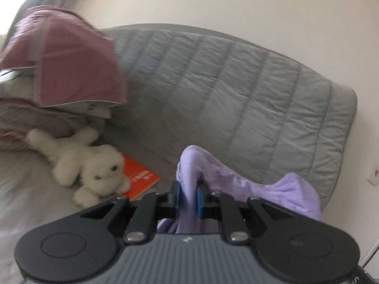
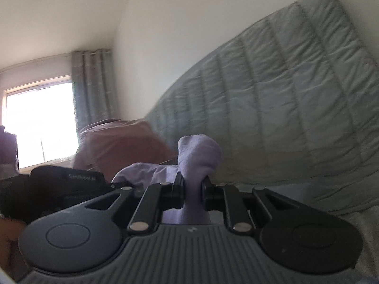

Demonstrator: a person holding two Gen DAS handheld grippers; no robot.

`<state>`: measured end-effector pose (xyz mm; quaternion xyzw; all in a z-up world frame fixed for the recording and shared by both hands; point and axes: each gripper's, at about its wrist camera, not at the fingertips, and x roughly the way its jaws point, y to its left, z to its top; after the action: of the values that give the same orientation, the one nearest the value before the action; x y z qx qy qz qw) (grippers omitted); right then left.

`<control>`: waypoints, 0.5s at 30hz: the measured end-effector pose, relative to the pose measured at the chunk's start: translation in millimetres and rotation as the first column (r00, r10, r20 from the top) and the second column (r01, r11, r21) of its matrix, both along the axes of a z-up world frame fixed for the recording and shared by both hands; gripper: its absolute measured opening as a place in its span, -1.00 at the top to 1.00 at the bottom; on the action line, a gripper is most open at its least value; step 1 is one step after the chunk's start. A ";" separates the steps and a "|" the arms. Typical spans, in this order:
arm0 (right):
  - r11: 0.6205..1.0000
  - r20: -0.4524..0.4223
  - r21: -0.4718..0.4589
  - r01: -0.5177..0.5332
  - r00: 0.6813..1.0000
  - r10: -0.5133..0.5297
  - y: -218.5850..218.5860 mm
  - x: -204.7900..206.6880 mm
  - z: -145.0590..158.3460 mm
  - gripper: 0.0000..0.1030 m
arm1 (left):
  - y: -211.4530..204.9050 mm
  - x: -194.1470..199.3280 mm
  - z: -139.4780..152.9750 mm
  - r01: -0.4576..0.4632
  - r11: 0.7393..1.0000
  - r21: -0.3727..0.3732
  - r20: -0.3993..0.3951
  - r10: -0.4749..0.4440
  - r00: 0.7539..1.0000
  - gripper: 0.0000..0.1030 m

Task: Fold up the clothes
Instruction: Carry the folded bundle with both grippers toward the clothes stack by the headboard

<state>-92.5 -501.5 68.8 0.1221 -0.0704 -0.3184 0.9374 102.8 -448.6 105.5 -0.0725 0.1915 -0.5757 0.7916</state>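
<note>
A lilac garment [image 1: 272, 189] is held up off the bed by both grippers. My left gripper [image 1: 188, 198] is shut on a bunched fold of it, and the cloth spills out to the right of the jaws. In the right wrist view my right gripper [image 2: 193, 189] is shut on another bunch of the same lilac garment [image 2: 199, 153], which pokes up above the jaws. To its left a dark device [image 2: 66, 184], likely the other gripper, sits low, with more lilac cloth trailing toward it.
A grey quilted headboard cushion [image 1: 236, 90] leans against the white wall. Pink pillows [image 1: 71, 59] are stacked at the left, with a white plush toy [image 1: 94, 165] and an orange booklet [image 1: 142, 177] on the bed below them. A bright window [image 2: 40, 123] and grey curtain [image 2: 92, 85] are at the left.
</note>
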 end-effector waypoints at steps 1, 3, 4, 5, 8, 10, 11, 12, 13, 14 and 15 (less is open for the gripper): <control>1.000 0.002 0.000 0.021 1.000 -0.021 -6.4 -2.0 -1.2 0.67 | -11.7 0.1 1.1 0.020 1.000 0.008 0.016 -0.020 1.000 0.74; 0.998 0.000 0.001 0.055 0.998 -0.055 -13.8 -3.6 -4.5 0.67 | -33.4 1.0 1.3 0.052 0.999 0.017 0.036 -0.053 0.998 0.74; 0.997 -0.001 0.002 0.074 0.997 -0.074 -17.1 -4.1 -6.4 0.67 | -44.0 1.6 0.9 0.067 0.998 0.021 0.044 -0.068 0.997 0.74; 0.996 -0.002 0.002 0.088 0.996 -0.088 -21.4 -4.7 -8.1 0.67 | -54.6 2.2 0.6 0.082 0.996 0.025 0.051 -0.083 0.995 0.74; 0.992 0.000 -0.001 0.124 0.992 -0.124 -33.0 -10.4 -12.5 0.67 | -86.0 4.3 -1.6 0.123 0.992 0.039 0.072 -0.126 0.989 0.73; 0.990 -0.005 0.028 0.140 0.990 -0.140 -45.5 -9.7 -18.1 0.67 | -104.9 7.1 -9.0 0.139 0.988 0.065 0.075 -0.143 0.987 0.73; 0.988 -0.009 0.042 0.148 0.989 -0.148 -51.6 -9.3 -21.1 0.67 | -113.4 8.5 -13.8 0.143 0.986 0.081 0.074 -0.149 0.986 0.72; 0.985 -0.019 0.061 0.160 0.987 -0.160 -56.2 -9.3 -25.6 0.67 | -121.9 10.0 -18.7 0.148 0.984 0.098 0.072 -0.155 0.985 0.72; 0.982 -0.029 0.080 0.173 0.985 -0.171 -60.8 -9.3 -30.1 0.67 | -128.4 11.2 -23.4 0.143 0.983 0.112 0.076 -0.152 0.985 0.72; 0.978 -0.039 0.098 0.186 0.982 -0.183 -65.4 -9.3 -34.6 0.66 | -132.4 12.1 -27.6 0.126 0.985 0.122 0.086 -0.136 0.987 0.72; 0.973 -0.049 0.116 0.198 0.980 -0.194 -70.0 -9.5 -39.0 0.66 | -136.4 13.0 -31.9 0.108 0.985 0.132 0.096 -0.121 0.988 0.71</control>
<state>-102.0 -571.5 29.9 0.1647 -0.0453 -0.4152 0.8935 115.8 -585.1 73.6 0.0186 0.1902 -0.6100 0.7690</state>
